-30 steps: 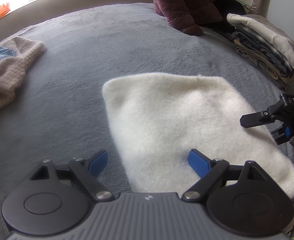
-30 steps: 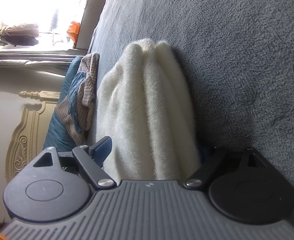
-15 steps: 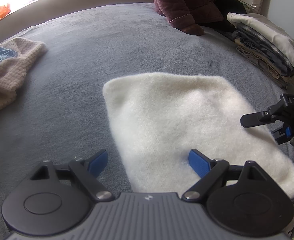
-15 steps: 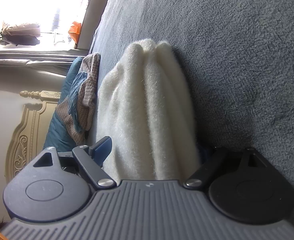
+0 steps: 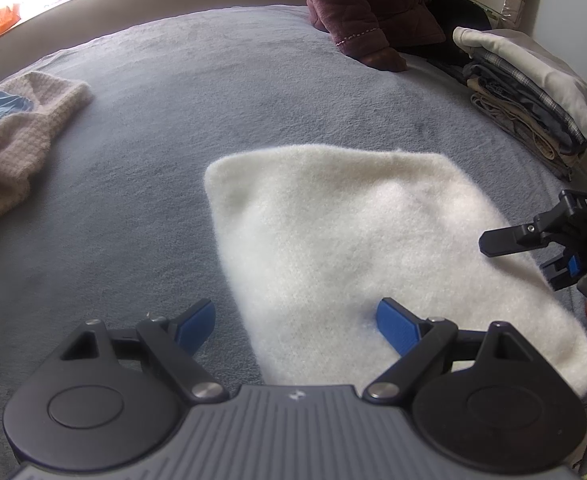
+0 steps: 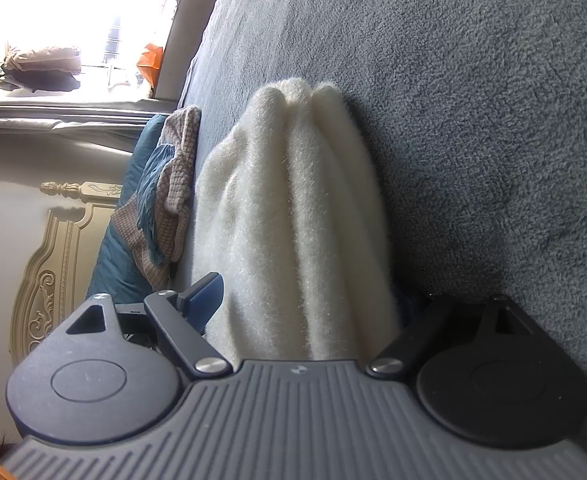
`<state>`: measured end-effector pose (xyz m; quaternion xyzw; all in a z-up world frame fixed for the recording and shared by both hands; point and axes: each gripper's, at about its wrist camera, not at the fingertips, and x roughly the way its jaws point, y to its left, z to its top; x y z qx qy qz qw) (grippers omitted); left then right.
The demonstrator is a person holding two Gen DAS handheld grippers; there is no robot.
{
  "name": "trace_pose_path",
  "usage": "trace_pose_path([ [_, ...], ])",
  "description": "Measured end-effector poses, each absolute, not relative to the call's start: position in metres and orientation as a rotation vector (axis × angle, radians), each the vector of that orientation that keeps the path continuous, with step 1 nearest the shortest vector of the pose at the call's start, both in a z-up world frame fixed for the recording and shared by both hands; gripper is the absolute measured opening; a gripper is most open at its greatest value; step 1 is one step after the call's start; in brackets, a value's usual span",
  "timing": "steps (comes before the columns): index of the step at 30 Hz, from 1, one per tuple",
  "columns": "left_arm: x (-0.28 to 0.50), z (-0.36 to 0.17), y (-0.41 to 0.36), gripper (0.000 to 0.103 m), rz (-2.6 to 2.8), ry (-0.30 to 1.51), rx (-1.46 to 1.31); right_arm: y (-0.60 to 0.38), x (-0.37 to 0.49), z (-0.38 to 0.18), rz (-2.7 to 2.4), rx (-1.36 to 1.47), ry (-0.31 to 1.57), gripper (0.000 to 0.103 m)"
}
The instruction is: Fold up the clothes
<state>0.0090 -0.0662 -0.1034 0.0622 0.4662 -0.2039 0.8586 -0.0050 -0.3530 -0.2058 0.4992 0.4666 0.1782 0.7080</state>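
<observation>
A folded white fluffy garment [image 5: 353, 240] lies flat on the grey bed cover [image 5: 153, 152]. My left gripper [image 5: 295, 320] hovers open over its near edge, one blue pad [image 5: 397, 322] above the cloth and the other over the cover. My right gripper [image 5: 521, 256] sits at the garment's right edge, turned on its side. In the right wrist view the stacked layers of the white garment [image 6: 301, 220] run between the right gripper's [image 6: 309, 300] widely spread fingers. Its jaws are open; the far fingertip is hidden behind the cloth.
A stack of folded clothes [image 5: 533, 92] stands at the back right. A person in a dark red padded jacket [image 5: 373, 8] sits at the bed's far edge. A loose beige knit and blue cloth [image 5: 17, 132] lie at the left. A carved headboard [image 6: 53, 280] is beyond.
</observation>
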Motion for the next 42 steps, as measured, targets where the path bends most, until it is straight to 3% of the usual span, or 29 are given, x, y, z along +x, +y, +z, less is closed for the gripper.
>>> trace_pose_path([
  [8,0.028,-0.103,-0.029,0.089,-0.35,0.967,-0.001,-0.352,-0.006,-0.205,0.392,1.108,1.033,0.084],
  [16,0.05,-0.13,0.016,0.089,-0.406,1.118,-0.357,-0.351,-0.005,-0.205,0.395,1.108,1.033,0.084],
  [29,0.049,-0.162,0.007,0.092,-0.585,1.205,-0.526,-0.35,-0.004,-0.206,0.395,1.107,1.028,0.085],
  [42,0.064,-0.179,-0.025,0.093,-0.686,1.17,-0.555,-0.353,-0.002,-0.206,0.394,1.125,1.034,0.089],
])
